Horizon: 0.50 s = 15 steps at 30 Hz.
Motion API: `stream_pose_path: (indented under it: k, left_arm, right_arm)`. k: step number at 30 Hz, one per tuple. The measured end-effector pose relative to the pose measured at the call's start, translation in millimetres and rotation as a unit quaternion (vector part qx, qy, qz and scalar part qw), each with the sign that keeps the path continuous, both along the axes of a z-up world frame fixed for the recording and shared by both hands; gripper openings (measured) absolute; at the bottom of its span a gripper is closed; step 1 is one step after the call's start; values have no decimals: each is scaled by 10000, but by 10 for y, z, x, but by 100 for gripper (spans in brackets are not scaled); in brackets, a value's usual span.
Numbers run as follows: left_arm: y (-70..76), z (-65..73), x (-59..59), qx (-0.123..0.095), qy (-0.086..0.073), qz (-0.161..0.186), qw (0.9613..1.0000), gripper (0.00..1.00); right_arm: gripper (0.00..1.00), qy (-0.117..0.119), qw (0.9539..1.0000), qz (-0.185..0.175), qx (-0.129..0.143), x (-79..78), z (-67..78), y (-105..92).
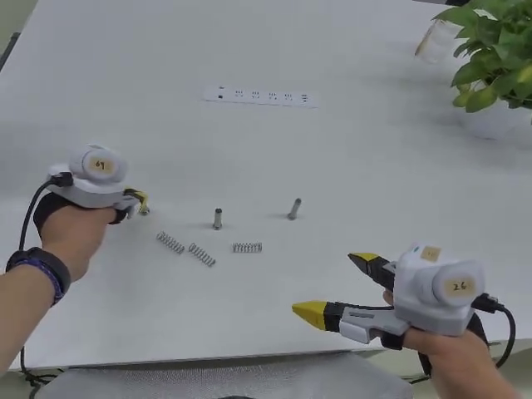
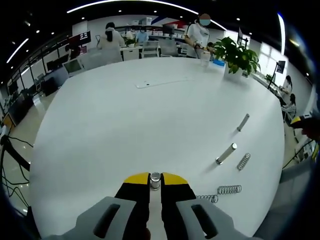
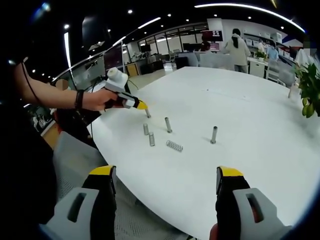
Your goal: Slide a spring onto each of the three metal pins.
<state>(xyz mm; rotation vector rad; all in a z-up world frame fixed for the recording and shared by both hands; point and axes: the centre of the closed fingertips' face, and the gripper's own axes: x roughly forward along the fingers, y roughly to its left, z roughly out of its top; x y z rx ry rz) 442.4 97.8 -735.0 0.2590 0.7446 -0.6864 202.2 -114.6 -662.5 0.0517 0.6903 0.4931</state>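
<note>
My left gripper (image 1: pixel 138 202) is at the left of the table and is shut on a short metal pin (image 2: pixel 155 180), held end-on between its yellow tips. Two more pins (image 1: pixel 218 219) (image 1: pixel 294 209) stand upright on the white table in the middle. Three loose springs (image 1: pixel 169 242) (image 1: pixel 201 254) (image 1: pixel 247 247) lie in a row just in front of them. My right gripper (image 1: pixel 335 287) hovers at the near right, open, with nothing between its jaws. From the right gripper view (image 3: pixel 165 172) the pins (image 3: pixel 168 125) (image 3: pixel 214 135) and a spring (image 3: pixel 174 145) lie ahead.
A white power strip (image 1: pixel 261 96) lies further back on the table. A potted plant (image 1: pixel 495 50) and a clear cup (image 1: pixel 436 40) stand at the far right corner. The table's front edge (image 1: pixel 208 359) runs just below the grippers. People stand far behind.
</note>
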Motion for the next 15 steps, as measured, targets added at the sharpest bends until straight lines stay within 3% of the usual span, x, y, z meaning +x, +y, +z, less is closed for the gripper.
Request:
stream_pose_path:
  k: [15]
  left_arm:
    - [-27, 16, -198, -38, -18, -56, 10000, 0]
  right_arm:
    - [80, 2, 10000, 49, 28, -28, -14, 33]
